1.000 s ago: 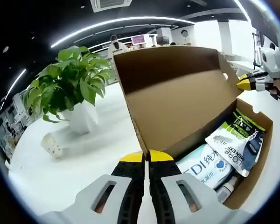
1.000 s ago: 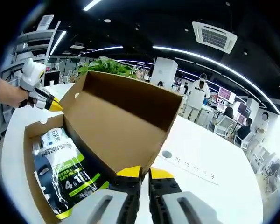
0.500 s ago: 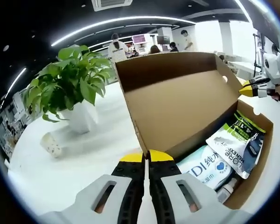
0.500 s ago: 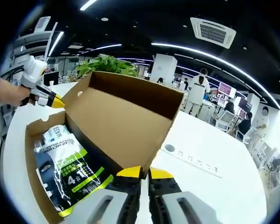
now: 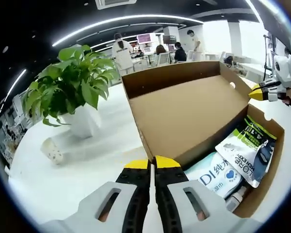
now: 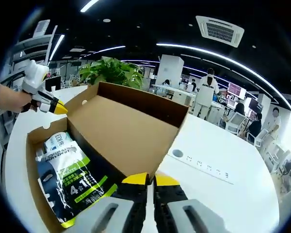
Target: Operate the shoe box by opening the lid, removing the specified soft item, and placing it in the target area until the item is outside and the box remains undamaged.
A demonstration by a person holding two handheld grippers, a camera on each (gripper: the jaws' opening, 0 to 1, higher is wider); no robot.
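I am working in an open-plan office; long strip lights [image 6: 223, 60] curve across a dark ceiling, with a cassette air-conditioning vent [image 6: 219, 31] set into it; far off, people [image 6: 203, 94] stand and sit among desks with monitors [image 5: 146, 39]; a potted plant [image 5: 72, 90] stands on the broad white surface [image 5: 63, 179], which has a built-in power strip [image 6: 203, 166].

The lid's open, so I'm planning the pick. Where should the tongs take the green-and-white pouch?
Probably its top edge, coming from above through the box's open top. The green-and-white pouch lies flat atop the other packs, so only edges offer something to pinch.
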